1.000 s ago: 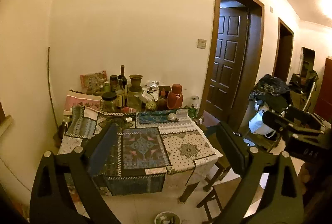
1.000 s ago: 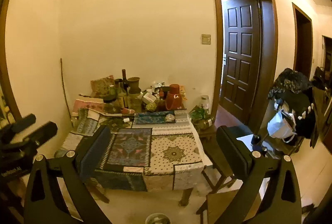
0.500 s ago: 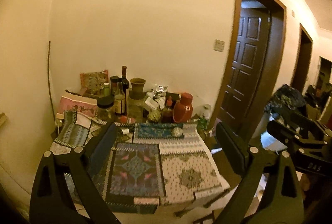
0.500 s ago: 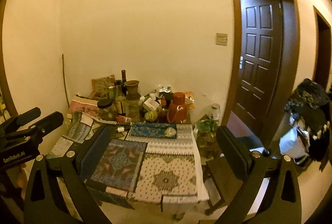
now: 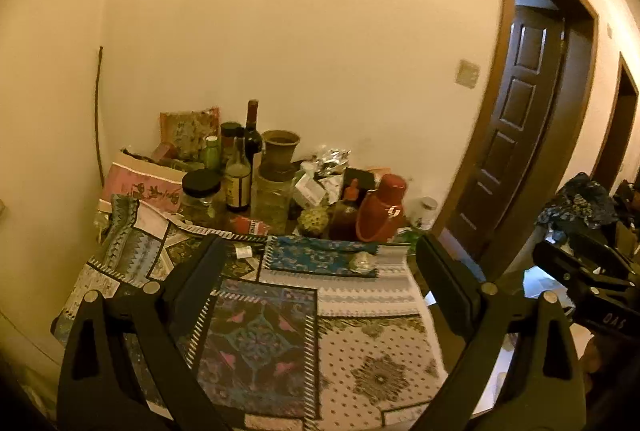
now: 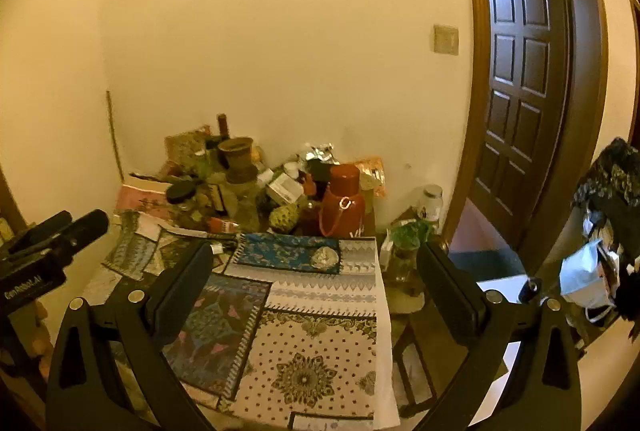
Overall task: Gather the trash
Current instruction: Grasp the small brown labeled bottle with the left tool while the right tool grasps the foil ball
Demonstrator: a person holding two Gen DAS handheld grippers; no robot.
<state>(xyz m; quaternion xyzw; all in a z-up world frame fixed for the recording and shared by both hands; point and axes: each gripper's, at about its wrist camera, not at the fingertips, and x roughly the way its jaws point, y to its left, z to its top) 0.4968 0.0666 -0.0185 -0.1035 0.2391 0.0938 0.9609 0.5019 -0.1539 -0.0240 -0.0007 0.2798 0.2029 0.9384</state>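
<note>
A crumpled clear wrapper [image 5: 361,260] lies on the blue patch of the patterned tablecloth [image 5: 384,363]; it also shows in the right wrist view [image 6: 325,256]. A small white scrap [image 5: 243,251] lies near the jars. My left gripper [image 5: 320,271] is open and empty above the table's near half. My right gripper [image 6: 316,271] is open and empty, also above the table. The right gripper shows at the right edge of the left wrist view [image 5: 584,283]; the left gripper shows at the left edge of the right wrist view [image 6: 52,243].
Bottles, jars, a clay pot [image 5: 279,151], a red thermos [image 5: 380,209], boxes and foil crowd the table's far side by the wall. A small stand with a plant [image 6: 408,235] stands right of the table. A brown door [image 6: 520,71] stands open. Clothes and bags [image 6: 600,231] are at right.
Both grippers have moved closer to the table and lower; the table fills more of each view. Both stay open and empty.
</note>
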